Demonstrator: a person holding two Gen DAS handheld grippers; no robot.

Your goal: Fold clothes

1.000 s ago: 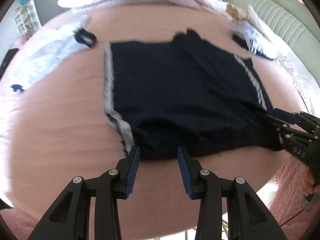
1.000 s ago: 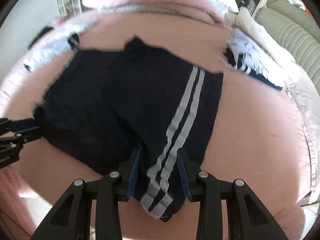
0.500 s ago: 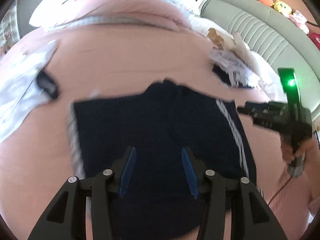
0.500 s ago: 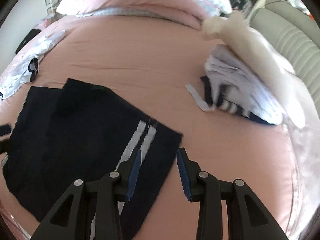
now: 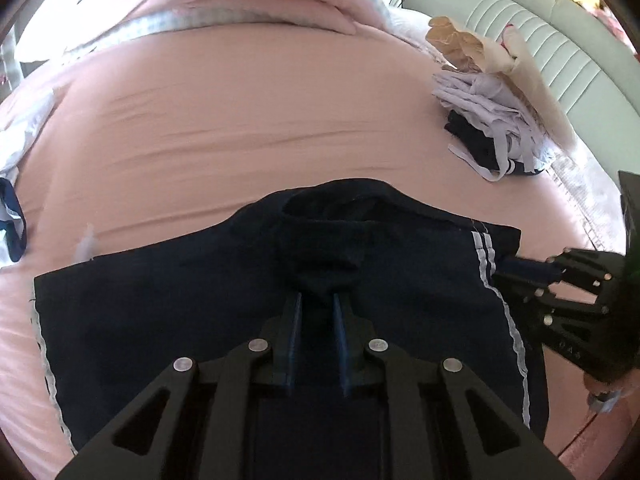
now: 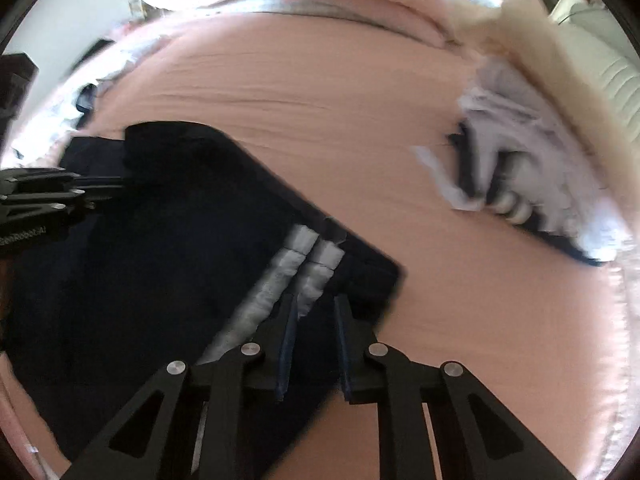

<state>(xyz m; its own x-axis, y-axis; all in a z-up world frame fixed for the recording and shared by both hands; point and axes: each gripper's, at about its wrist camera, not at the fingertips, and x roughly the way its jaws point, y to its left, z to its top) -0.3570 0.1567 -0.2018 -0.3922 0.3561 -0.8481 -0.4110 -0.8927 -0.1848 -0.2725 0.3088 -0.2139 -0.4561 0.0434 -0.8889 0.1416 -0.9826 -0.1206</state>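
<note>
Left wrist view. Dark navy shorts (image 5: 192, 320) with white side stripes, spread flat on the pink bedsheet (image 5: 240, 128), near edge of the bed. Left gripper (image 5: 317, 300): fingers drawn close together over the middle of the shorts, a bunched fold of navy cloth at their tips; whether the cloth is truly pinched cannot be told. Right gripper (image 5: 520, 270): enters from the right, tips at the striped edge of the shorts; its jaw gap is not readable here. Heap of white and navy clothes (image 5: 492, 136) farther back on the right, well apart from the shorts. Pale green padded headboard (image 5: 532, 44) behind it. Pink pillow (image 5: 248, 0) at the far end.

Right wrist view, blurred. Right gripper (image 6: 315, 308): fingers narrowly parted, over the striped corner of the shorts (image 6: 152, 248), cloth lying between them; grip not certain. Left gripper (image 6: 104, 184): at the left, tips against the shorts' far edge. Clothes heap (image 6: 520, 160) at right on the sheet (image 6: 320, 92).
</note>
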